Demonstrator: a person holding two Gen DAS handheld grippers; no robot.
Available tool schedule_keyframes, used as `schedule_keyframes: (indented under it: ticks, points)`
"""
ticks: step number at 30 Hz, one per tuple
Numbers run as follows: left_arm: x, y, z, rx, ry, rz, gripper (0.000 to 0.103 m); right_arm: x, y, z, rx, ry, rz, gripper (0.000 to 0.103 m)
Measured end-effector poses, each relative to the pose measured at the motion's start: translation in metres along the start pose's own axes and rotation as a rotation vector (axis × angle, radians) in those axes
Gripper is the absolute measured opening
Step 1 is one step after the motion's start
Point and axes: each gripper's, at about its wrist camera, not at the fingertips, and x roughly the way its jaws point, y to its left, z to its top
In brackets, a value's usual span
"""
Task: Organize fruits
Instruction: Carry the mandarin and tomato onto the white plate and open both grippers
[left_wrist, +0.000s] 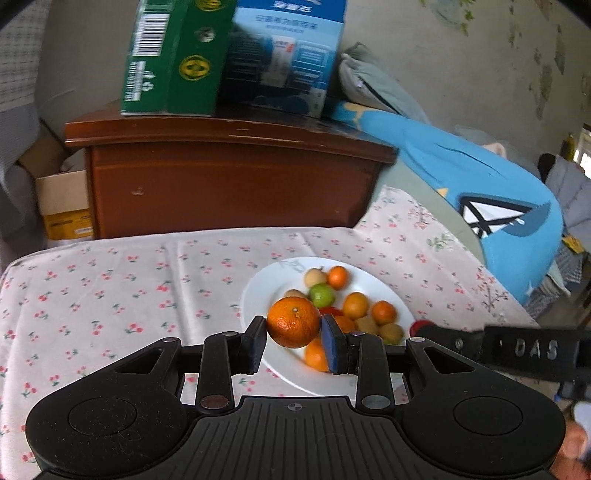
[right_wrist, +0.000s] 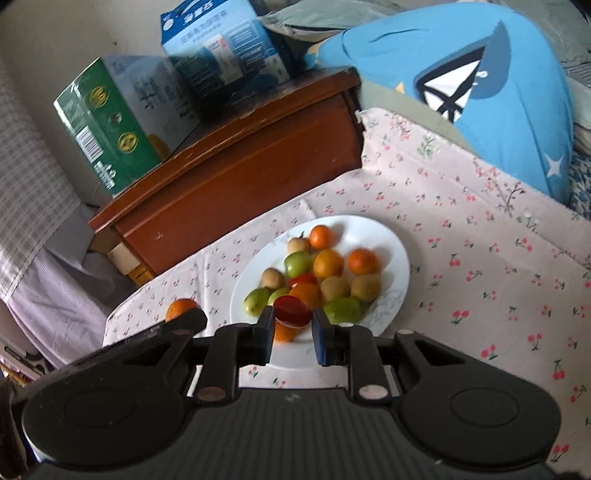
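Note:
A white plate (left_wrist: 264, 288) (right_wrist: 386, 236) on the cherry-print cloth holds several small fruits: oranges, green ones, brown ones and a red one. My left gripper (left_wrist: 294, 326) is shut on a mandarin orange (left_wrist: 293, 322), held just above the plate's near left part. My right gripper (right_wrist: 293, 317) is shut on a small red fruit (right_wrist: 292, 312) over the plate's near edge. In the right wrist view the left gripper (right_wrist: 186, 319) shows at the left with its orange (right_wrist: 180, 306). In the left wrist view the red fruit (left_wrist: 419, 326) peeks out at the right gripper's tip.
A brown wooden nightstand (left_wrist: 229, 177) stands behind the table, carrying a green box (left_wrist: 170, 59) and a blue box (left_wrist: 284, 55). A blue cushion (left_wrist: 480, 206) lies at the right. The cloth (left_wrist: 110, 295) spreads left of the plate.

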Motion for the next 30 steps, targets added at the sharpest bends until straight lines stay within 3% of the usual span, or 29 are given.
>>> schedule_keyframes:
  ticks: [17, 30]
  points:
    - [0.042, -0.041, -0.024, 0.097, 0.075, -0.070, 0.029, 0.031, -0.029, 0.041, 0.030, 0.003, -0.003, 0.021]
    - [0.059, -0.045, -0.024, 0.089, 0.072, -0.074, 0.030, 0.083, -0.036, 0.057, 0.026, 0.030, -0.023, 0.021]
